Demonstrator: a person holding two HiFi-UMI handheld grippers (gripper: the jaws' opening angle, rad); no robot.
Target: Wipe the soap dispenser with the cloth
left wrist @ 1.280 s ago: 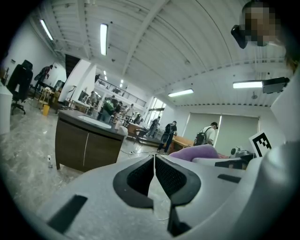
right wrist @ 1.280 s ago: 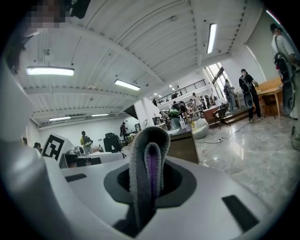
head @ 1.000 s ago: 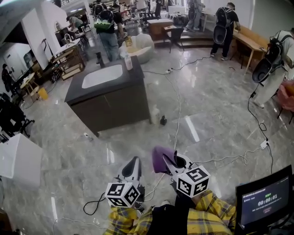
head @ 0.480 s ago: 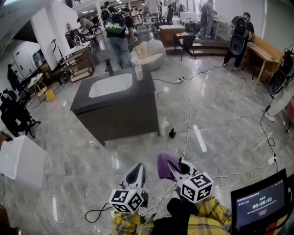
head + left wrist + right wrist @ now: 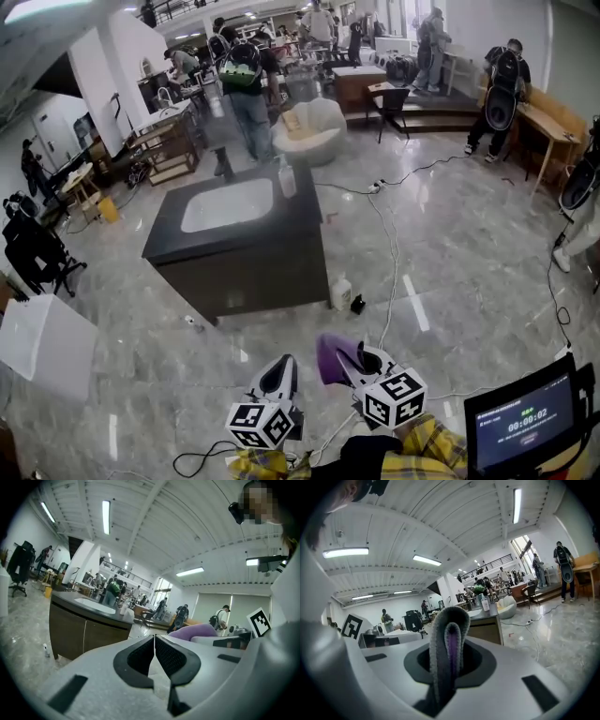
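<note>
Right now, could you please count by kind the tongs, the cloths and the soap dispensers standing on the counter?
Tongs: 2 (left tongs, right tongs)
Cloth: 1
Soap dispenser on the counter: 1
Total: 4

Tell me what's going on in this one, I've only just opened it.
A person holds a gripper in each hand. The right gripper is shut on a folded purple cloth; the left gripper is shut and empty. The soap dispenser stands on the dark vanity beside the sink, some way ahead across the floor, so no wiping has begun.
</note>
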